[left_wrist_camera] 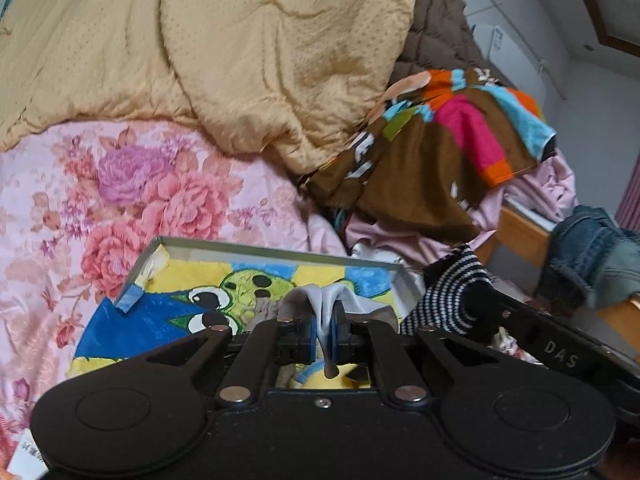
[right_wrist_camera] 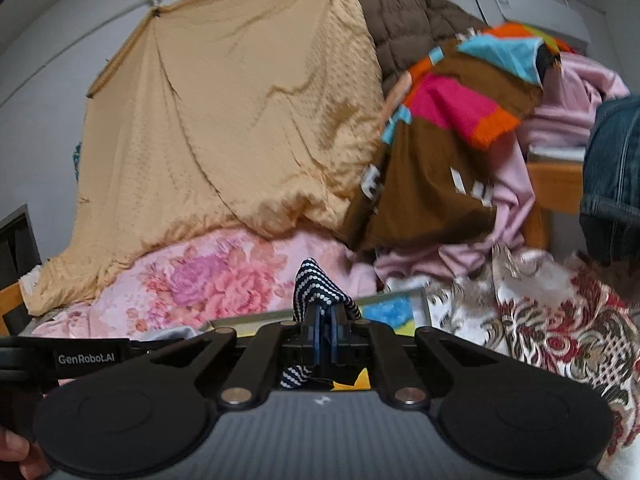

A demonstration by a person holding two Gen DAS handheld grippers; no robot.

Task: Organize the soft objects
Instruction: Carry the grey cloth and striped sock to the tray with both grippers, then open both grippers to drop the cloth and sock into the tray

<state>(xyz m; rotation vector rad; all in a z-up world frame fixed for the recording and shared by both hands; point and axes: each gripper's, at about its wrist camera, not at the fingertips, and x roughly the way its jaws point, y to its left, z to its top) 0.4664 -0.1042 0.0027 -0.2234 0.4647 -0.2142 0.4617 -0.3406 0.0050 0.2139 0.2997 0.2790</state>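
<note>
My left gripper [left_wrist_camera: 325, 322] is shut on a pale grey cloth [left_wrist_camera: 334, 296] and holds it over a shallow grey box [left_wrist_camera: 280, 249] whose bottom shows a yellow and blue cartoon picture. My right gripper [right_wrist_camera: 326, 326] is shut on a dark sock with white dotted stripes [right_wrist_camera: 316, 284]. That sock [left_wrist_camera: 452, 296] and the right gripper's arm show at the right of the left wrist view. The box edge [right_wrist_camera: 400, 294] lies just beyond the right gripper. The box rests on a pink floral bedspread [left_wrist_camera: 120, 184].
A tan quilt [left_wrist_camera: 200, 48] is heaped behind the box. A brown, pink and orange cloth [left_wrist_camera: 440, 148] and pale pink fabric [right_wrist_camera: 560, 112] pile at the right. Blue jeans [left_wrist_camera: 592, 256] hang over a wooden frame [left_wrist_camera: 520, 232]. A red and white patterned cover [right_wrist_camera: 540, 320] lies right.
</note>
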